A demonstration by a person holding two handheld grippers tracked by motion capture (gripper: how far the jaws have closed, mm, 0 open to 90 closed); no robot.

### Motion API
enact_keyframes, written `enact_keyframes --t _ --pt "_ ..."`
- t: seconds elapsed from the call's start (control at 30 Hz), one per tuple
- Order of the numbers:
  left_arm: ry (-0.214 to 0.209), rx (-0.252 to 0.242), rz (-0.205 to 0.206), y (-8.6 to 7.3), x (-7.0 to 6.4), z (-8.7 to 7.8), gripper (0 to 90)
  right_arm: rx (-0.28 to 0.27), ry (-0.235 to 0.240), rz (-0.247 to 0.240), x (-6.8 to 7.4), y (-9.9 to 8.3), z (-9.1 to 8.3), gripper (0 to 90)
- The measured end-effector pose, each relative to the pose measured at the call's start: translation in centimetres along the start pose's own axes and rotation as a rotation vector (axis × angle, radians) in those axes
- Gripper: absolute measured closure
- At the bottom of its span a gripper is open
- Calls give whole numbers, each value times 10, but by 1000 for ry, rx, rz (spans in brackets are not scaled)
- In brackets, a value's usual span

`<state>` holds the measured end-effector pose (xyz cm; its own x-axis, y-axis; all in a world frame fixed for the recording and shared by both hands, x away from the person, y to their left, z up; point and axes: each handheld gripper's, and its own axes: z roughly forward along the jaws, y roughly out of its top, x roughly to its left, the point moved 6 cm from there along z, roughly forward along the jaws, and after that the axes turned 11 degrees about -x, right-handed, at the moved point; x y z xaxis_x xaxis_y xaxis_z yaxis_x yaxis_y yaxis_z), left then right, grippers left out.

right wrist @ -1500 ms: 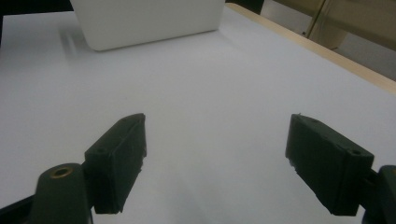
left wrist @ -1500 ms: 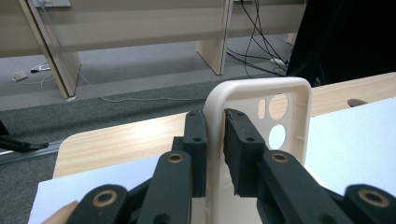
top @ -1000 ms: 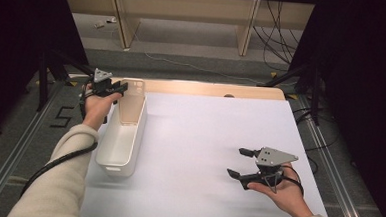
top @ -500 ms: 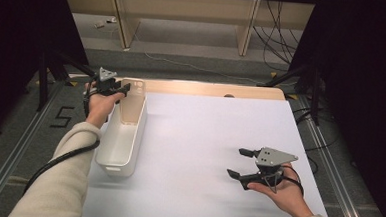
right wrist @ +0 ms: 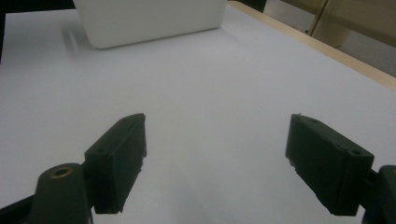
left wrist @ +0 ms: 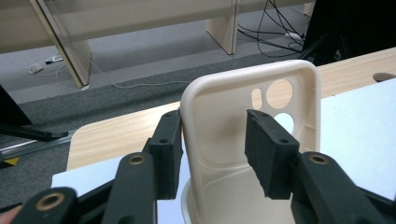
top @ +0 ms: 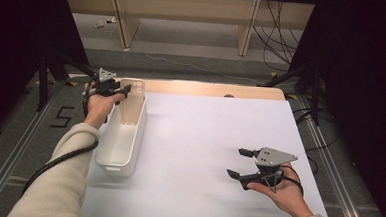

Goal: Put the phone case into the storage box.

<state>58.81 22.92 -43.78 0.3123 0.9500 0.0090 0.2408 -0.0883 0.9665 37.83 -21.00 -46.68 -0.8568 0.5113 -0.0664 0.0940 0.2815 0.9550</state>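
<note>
A long white plastic bin point(top: 122, 135) lies lengthwise on the left side of the white table cover point(top: 204, 134). My left gripper point(top: 124, 91) is at the bin's far left corner, open. In the left gripper view its jaws point(left wrist: 212, 126) straddle the bin's wall point(left wrist: 219, 149): one jaw sits outside against the rim and the other inside, apart from it. The far end wall has round cut-outs. My right gripper point(top: 235, 163) hovers low over the bare cover at the front right, open wide and empty point(right wrist: 215, 140). The bin point(right wrist: 149, 18) shows beyond it.
A strip of wooden tabletop point(top: 207, 89) runs along the far edge beyond the cover. Past it are grey floor, shelf legs point(top: 245, 36) and loose cables point(top: 280, 28). Dark stands flank both sides of the table.
My left hand has shifted slightly at the bin's far end. The right gripper and the bin have stayed where they were.
</note>
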Motion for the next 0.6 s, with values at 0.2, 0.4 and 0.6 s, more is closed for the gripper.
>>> enact_keyframes --t 0.2,0.4,0.6 --pt "2 -6 -12 1 2 -4 522 1 -1 1 0 0 0 216" --pt "0 -13 -8 5 2 -10 506 2 0 1 1 0 0 216" --pt "-10 -33 -13 11 3 -17 515 2 0 2 1 0 0 216"
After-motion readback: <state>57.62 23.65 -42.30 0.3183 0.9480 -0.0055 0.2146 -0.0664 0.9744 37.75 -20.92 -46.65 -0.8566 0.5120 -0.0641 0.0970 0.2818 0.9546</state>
